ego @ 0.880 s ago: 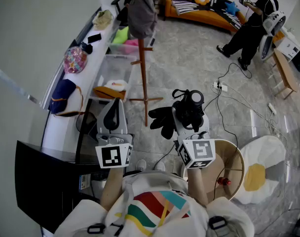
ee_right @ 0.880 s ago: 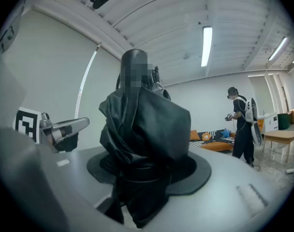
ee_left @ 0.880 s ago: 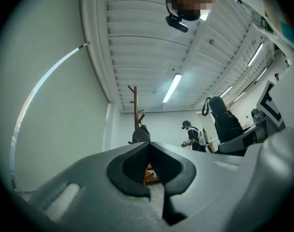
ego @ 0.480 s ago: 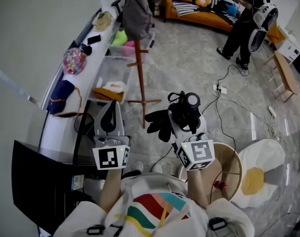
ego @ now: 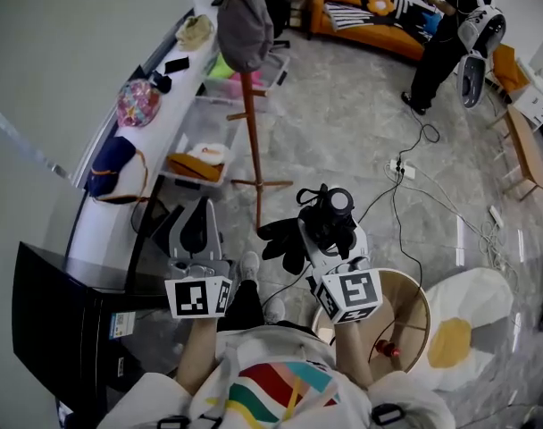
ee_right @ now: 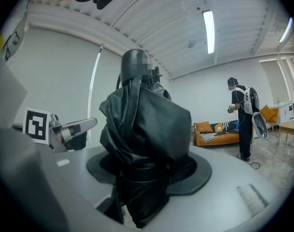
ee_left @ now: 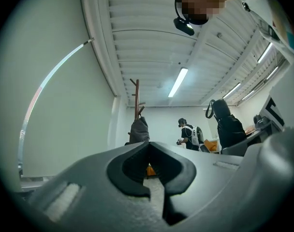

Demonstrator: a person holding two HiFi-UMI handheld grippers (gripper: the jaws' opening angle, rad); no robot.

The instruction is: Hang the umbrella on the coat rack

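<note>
A black folded umbrella (ego: 318,229) lies in my right gripper (ego: 330,232), which is shut on it; its loose fabric hangs out to the left. In the right gripper view the umbrella (ee_right: 139,129) stands up between the jaws of the right gripper (ee_right: 143,174) and fills the middle. The wooden coat rack (ego: 251,105) stands ahead on the floor, apart from both grippers, with a grey bag (ego: 244,30) on its top. My left gripper (ego: 197,207) is shut with nothing in it. In the left gripper view the left gripper (ee_left: 148,146) points at the coat rack (ee_left: 136,98).
A long white shelf (ego: 120,186) by the left wall carries bags and small things, with clear bins (ego: 204,137) beside it. A black cabinet (ego: 62,324) is at lower left. Cables and a power strip (ego: 402,167), a round stool (ego: 407,304), an orange sofa (ego: 365,16) and a standing person (ego: 443,34) are to the right.
Both grippers sit slightly lower in the head view, the umbrella still held. A shoe has come into sight below them. The person at the back has shifted.
</note>
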